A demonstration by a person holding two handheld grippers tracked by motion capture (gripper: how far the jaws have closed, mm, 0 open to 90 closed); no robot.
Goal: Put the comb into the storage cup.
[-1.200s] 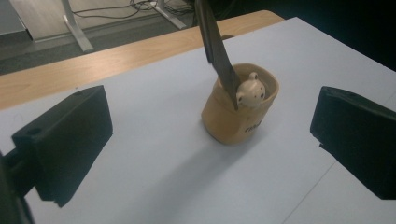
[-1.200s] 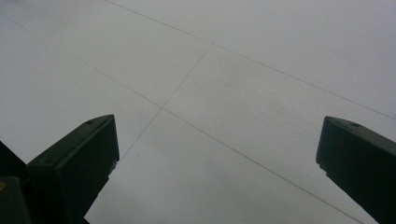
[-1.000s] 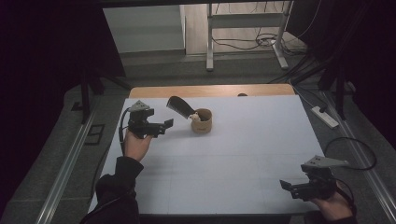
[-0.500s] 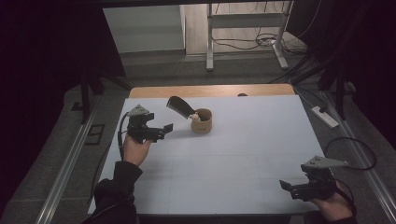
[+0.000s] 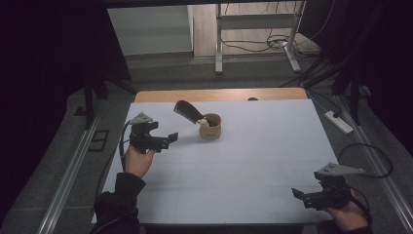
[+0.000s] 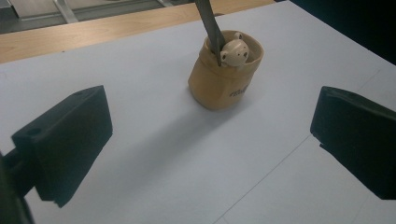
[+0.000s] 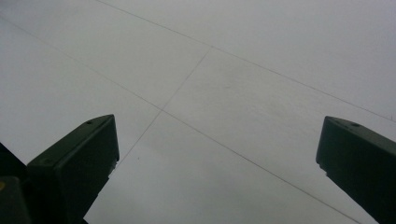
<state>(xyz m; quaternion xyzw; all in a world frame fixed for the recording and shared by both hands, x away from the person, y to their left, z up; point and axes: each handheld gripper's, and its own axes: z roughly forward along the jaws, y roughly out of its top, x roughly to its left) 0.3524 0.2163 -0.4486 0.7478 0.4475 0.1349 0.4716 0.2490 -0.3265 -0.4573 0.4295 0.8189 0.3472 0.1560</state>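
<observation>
Nearest, at the front right corner of the white bench (image 5: pixel 253 170): right tool (image 5: pixel 300 194), held low in a hand, jaws spread wide apart and empty over bare bench surface. Seen along its own jaws, faint thin lines crossing the white sheet. Farther in, on the left side: left tool (image 5: pixel 171 138), also held in a hand, jaws wide open with nothing between them, pointing toward the middle of the bench. Just beyond it and a little to its right, well apart from the right tool: small tan cup (image 6: pixel 224 74), standing upright on the bench, untouched. Inside the cup, a small cream bear-shaped figure (image 6: pixel 234 51) and a dark comb (image 5: pixel 189 111) leaning out to the left. Beyond the white sheet, a strip of bare wood along the bench's far edge, then grey floor with cables.
</observation>
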